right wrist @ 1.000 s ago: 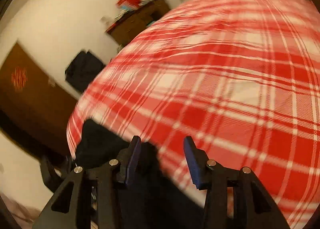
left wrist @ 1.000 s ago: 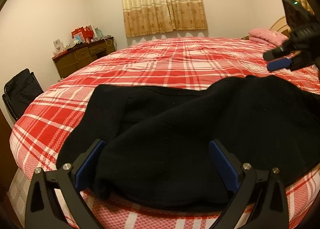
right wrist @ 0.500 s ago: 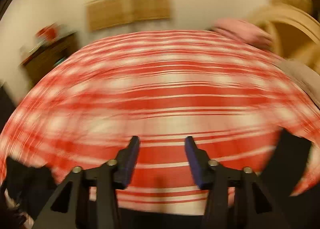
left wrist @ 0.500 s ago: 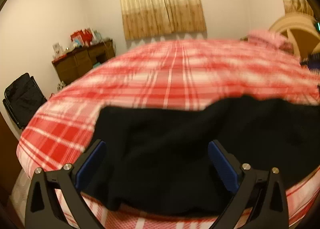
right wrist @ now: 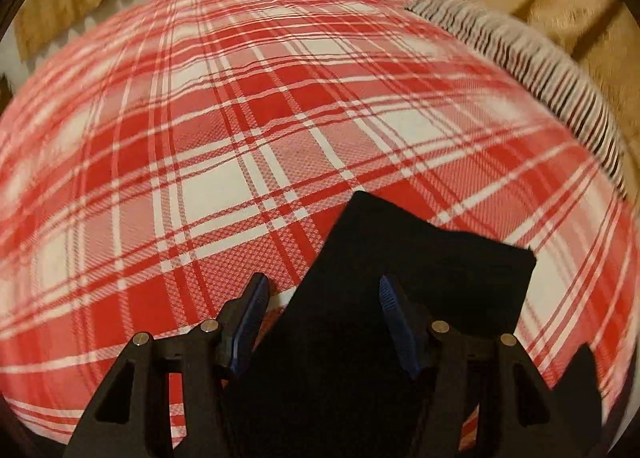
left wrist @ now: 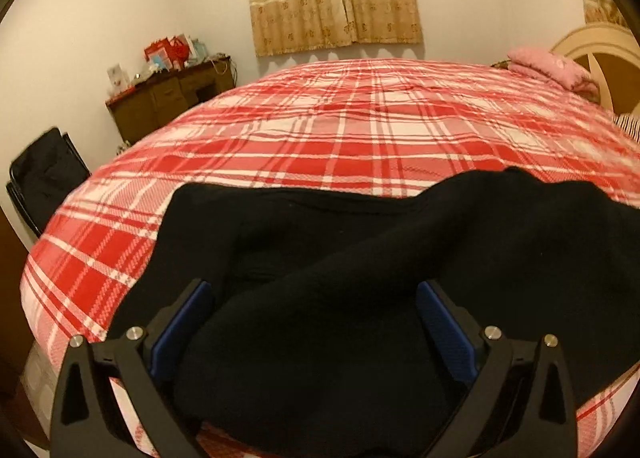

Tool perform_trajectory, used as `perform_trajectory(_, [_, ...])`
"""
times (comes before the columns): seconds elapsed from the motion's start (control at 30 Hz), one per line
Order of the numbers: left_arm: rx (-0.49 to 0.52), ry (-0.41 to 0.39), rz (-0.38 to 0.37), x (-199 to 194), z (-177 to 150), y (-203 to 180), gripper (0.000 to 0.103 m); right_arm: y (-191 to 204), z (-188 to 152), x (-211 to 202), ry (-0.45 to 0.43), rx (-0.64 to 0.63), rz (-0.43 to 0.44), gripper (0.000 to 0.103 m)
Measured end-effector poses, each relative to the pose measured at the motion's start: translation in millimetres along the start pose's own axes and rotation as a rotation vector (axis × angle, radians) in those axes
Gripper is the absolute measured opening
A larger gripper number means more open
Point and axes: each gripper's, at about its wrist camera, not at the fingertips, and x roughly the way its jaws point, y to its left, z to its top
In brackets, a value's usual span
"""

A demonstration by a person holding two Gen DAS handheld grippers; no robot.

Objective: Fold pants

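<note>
Right hand-held gripper (right wrist: 320, 322) swung over the pants' (right wrist: 400, 278) end (jaws apart).

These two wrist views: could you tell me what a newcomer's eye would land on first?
The red-and-white plaid bedspread fills both views. Black pants lie bunched along its near edge under the open left gripper, one leg end reaching past the open right gripper. A pink pillow sits far right.

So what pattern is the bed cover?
Red and white plaid bed cover, clearest in the left wrist view.
</note>
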Motion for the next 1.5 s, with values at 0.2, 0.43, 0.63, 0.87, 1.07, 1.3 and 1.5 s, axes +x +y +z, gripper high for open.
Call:
perform_trajectory(0.2, [0.016, -0.004, -0.003, -3, 1, 0, 0.103, -37, -8, -17, 0.027, 0.113, 0.158, 0.007])
perform_trajectory(0.43, [0.016, -0.005, -0.002, -1, 2, -1, 0.103, -108, -60, -78, -0.152, 0.282, 0.447, 0.007])
perform_trajectory(0.63, [0.017, -0.004, -0.002, -1, 2, -1, 0.103, -187, -134, -109, -0.282, 0.501, 0.630, 0.007])
perform_trajectory(0.87, [0.025, -0.010, 0.000, 0, 3, -1, 0.103, -238, -206, -84, -0.263, 0.633, 0.654, 0.007])
perform_trajectory(1.07, [0.035, -0.011, 0.003, 0, 4, -2, 0.103, -239, -218, -90, -0.304, 0.573, 0.637, 0.002])
perform_trajectory(1.3, [0.019, -0.007, -0.026, -21, 6, -6, 0.103, -248, -210, -114, -0.387, 0.556, 0.692, 0.004])
perform_trajectory(1.5, [0.043, -0.078, -0.101, -55, 16, -30, 0.103, -245, -200, -92, -0.296, 0.571, 0.702, 0.011])
